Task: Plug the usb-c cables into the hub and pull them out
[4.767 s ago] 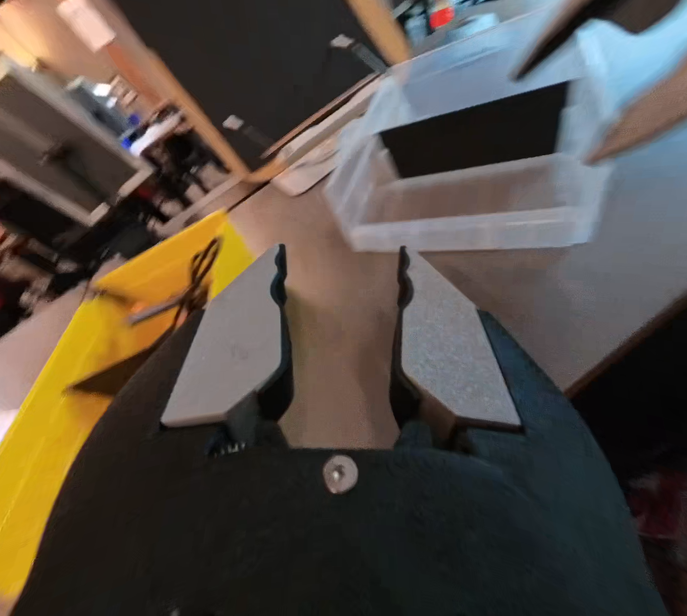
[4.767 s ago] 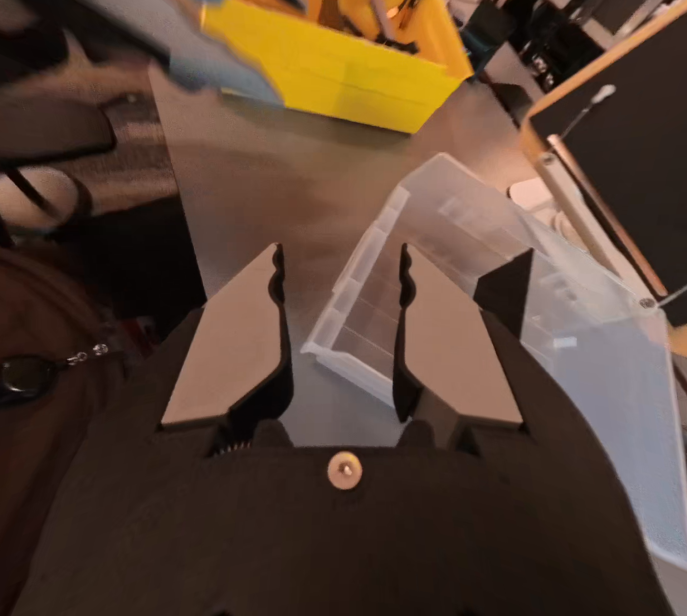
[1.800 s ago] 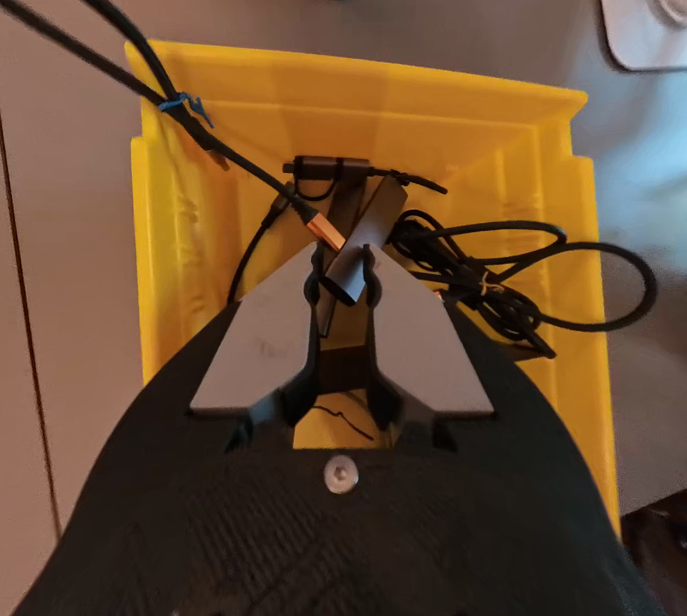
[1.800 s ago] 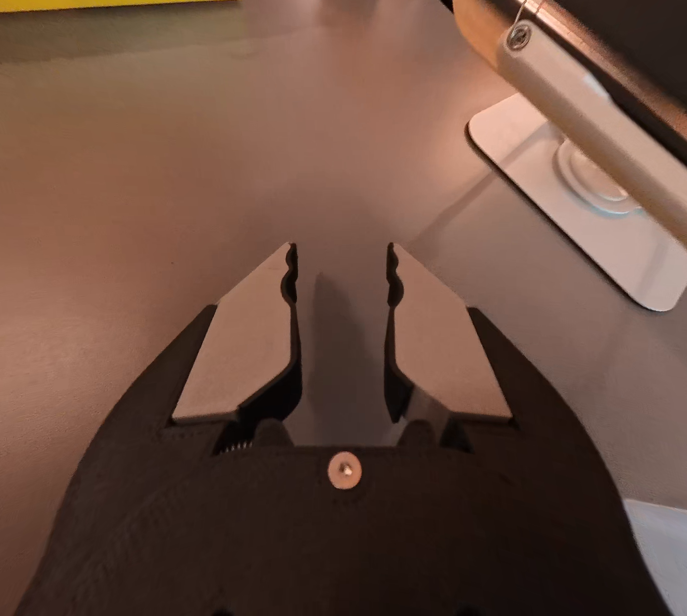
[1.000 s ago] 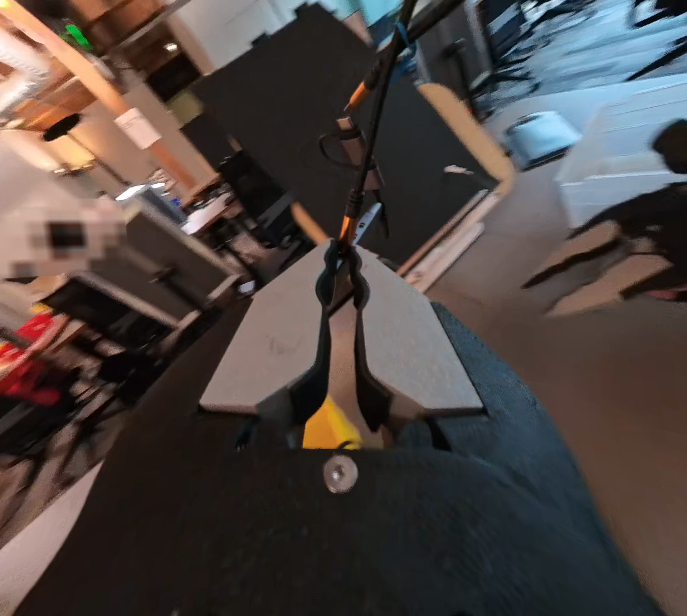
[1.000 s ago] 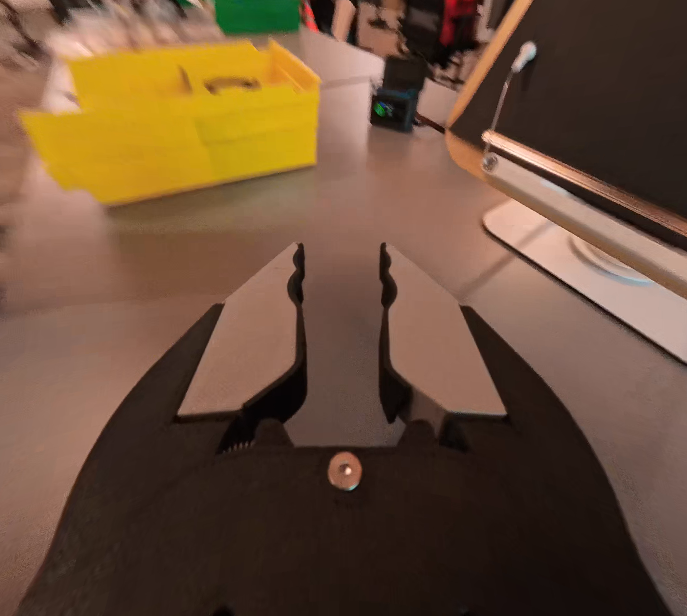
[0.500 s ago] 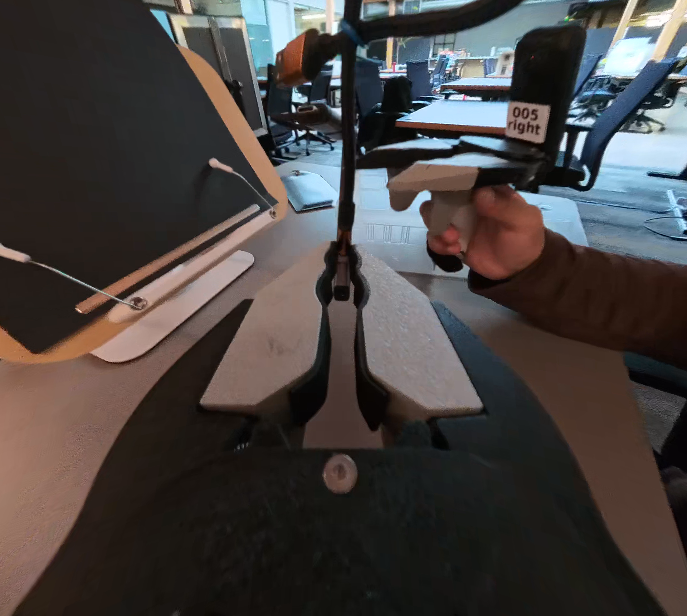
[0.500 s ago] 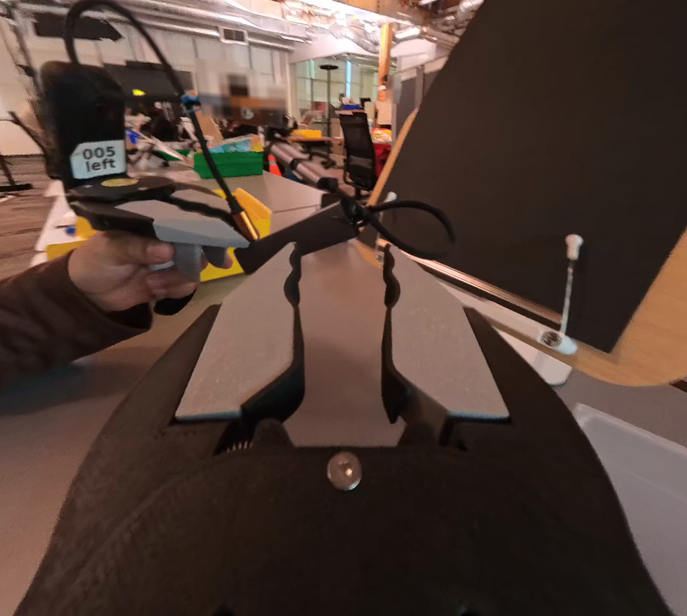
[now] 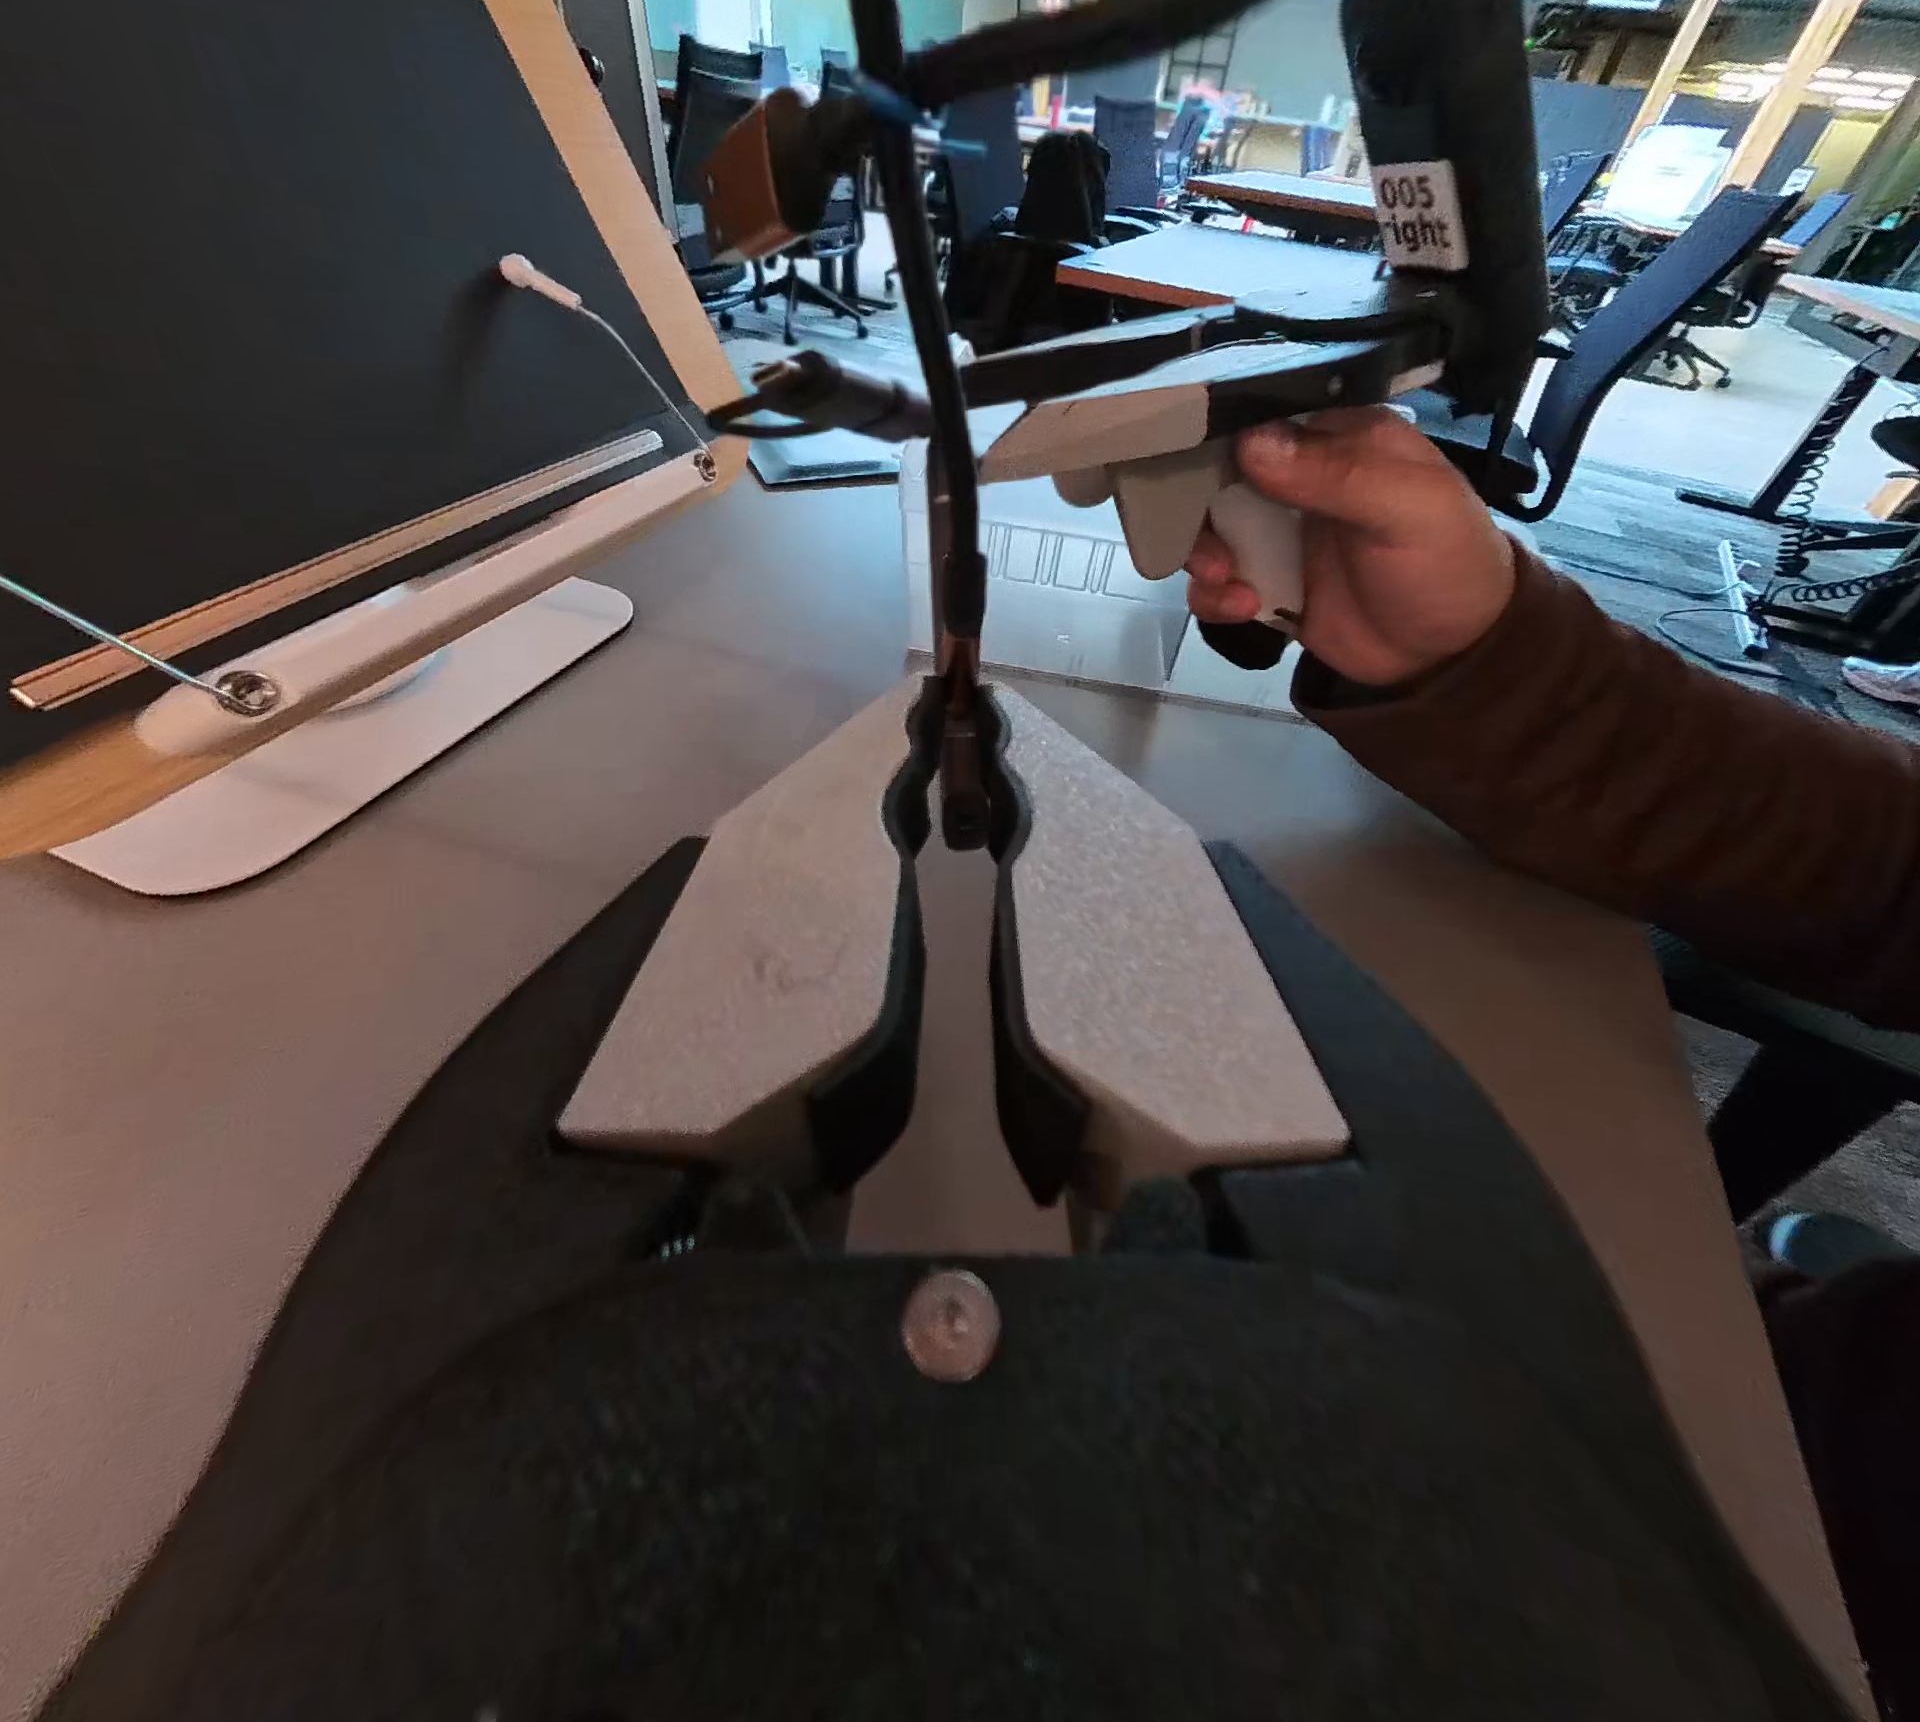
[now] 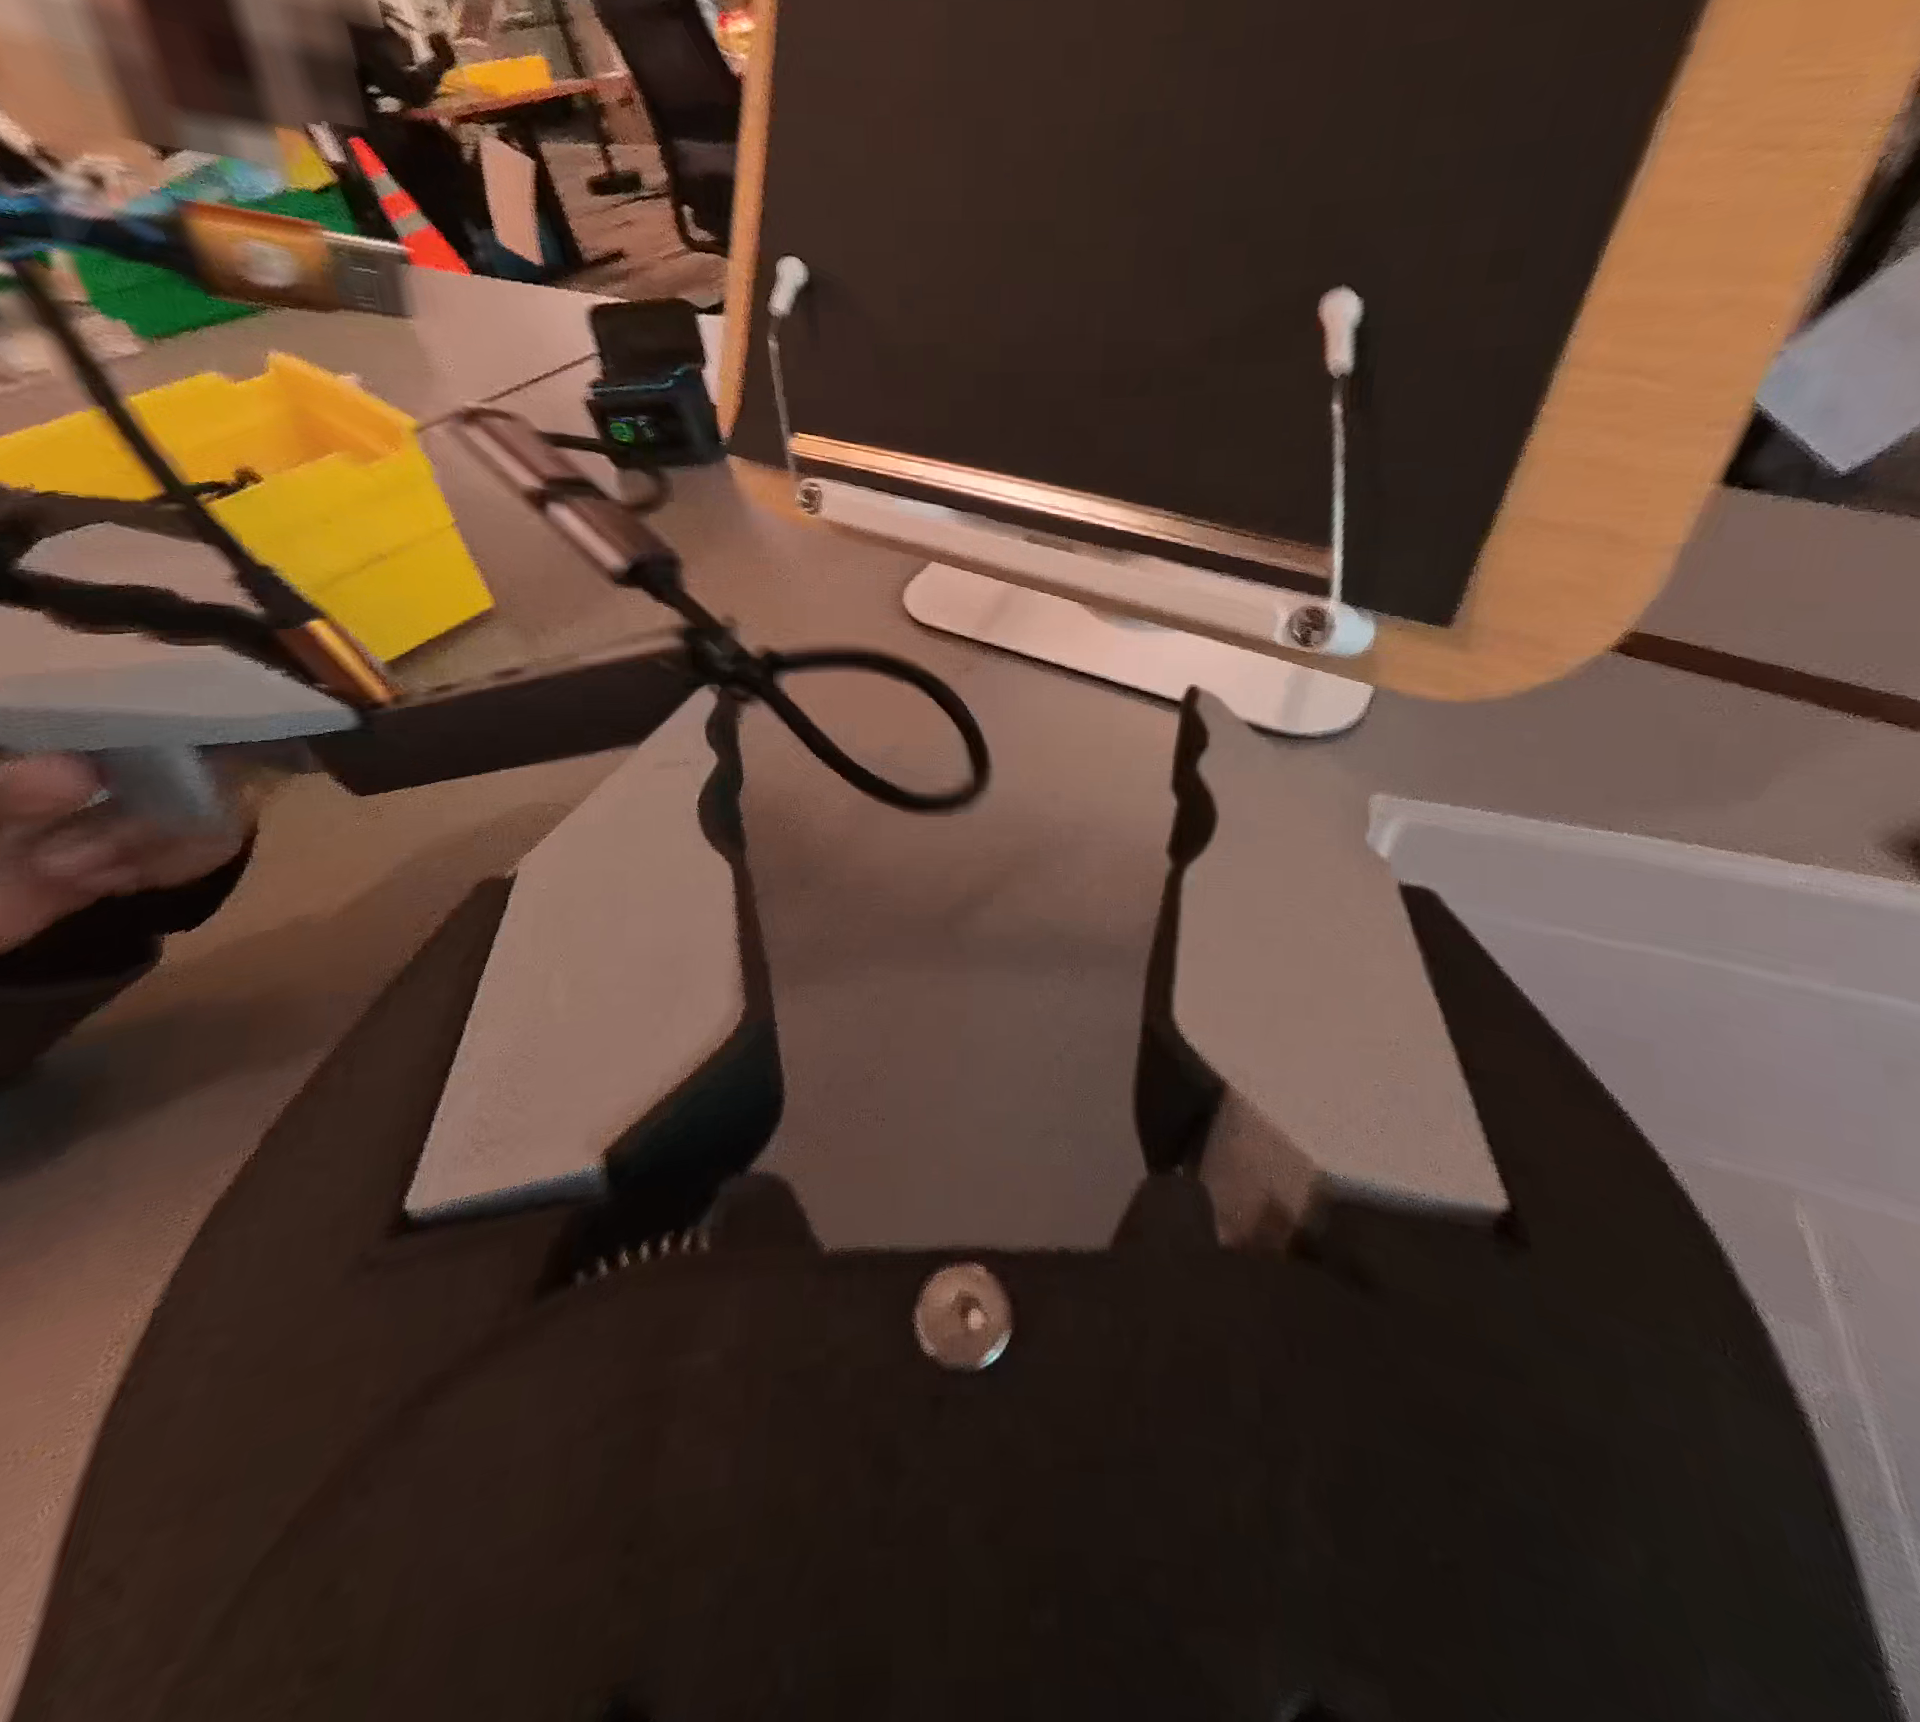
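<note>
My left gripper [image 9: 958, 768] is shut on the plug of a black usb-c cable [image 9: 914, 238], which rises straight up from the fingertips. A copper-coloured connector [image 9: 764, 186] hangs off the same bundle. The grey hub [image 10: 587, 509] dangles from the bundle with a short looped lead [image 10: 894, 747]; it also shows in the left wrist view [image 9: 821, 399]. My right gripper [image 10: 951, 768] is wide open and empty, with the loop just past its left finger. Its fingers [image 9: 1122, 425] reach toward the hub from the right in the left wrist view.
A black board on a wood-edged stand [image 10: 1195, 166] with a white base [image 9: 343, 768] stands on the grey table. A yellow bin [image 10: 312, 498] sits far left, a clear plastic box [image 10: 1662, 966] at right. A small black device with a green screen [image 10: 649, 420] sits by the stand.
My right gripper has opened wider and swung toward the board, with the hub's loop now at its left fingertip. My left gripper keeps hold of the cable plug.
</note>
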A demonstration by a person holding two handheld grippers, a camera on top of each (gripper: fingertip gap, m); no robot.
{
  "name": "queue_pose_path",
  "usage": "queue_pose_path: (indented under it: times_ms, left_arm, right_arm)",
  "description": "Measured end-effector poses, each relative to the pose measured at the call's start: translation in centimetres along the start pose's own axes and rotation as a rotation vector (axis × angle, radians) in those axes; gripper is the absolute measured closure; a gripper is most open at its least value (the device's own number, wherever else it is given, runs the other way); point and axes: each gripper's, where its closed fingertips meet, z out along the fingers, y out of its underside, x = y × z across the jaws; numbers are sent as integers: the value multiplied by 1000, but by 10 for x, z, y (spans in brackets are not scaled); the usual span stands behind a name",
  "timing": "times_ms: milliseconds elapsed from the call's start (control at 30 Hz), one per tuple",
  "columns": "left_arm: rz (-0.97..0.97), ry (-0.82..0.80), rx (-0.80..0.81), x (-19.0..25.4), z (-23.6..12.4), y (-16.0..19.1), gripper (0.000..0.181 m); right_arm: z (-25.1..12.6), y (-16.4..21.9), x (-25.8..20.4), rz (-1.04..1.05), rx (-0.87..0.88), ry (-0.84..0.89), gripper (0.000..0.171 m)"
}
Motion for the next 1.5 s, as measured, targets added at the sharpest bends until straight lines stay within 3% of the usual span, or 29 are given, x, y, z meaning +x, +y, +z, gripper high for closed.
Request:
queue_pose_path:
  times_ms: [200, 333, 400, 600, 667, 1067, 1367, 1500]
  left_arm:
    - [-1, 37, -36, 5, 3, 8, 178]
    - [-15, 76, -39, 10, 5, 10, 178]
    - [-22, 129, -42, 17, 5, 12, 178]
    - [-28, 202, -83, 30, 12, 21, 177]
    - [-33, 215, -80, 34, 13, 21, 178]
    - [-139, 222, -58, 29, 14, 23, 169]
    - [-83, 198, -88, 32, 15, 26, 174]
    - [-175, 244, -19, 36, 16, 16, 174]
  right_arm:
    - [-7, -13, -45, -186, 82, -174, 102]
    - [-17, 0, -93, -224, 37, -476, 126]
    - [-18, 11, -107, -203, -7, -578, 130]
    - [-18, 23, -123, -202, -38, -682, 148]
    - [-16, 29, -124, -222, -62, -676, 169]
    - [-11, 27, -118, -181, -44, -647, 170]
    - [-13, 22, -120, -91, -4, -701, 170]
    - [-18, 14, -120, 23, 26, -773, 170]
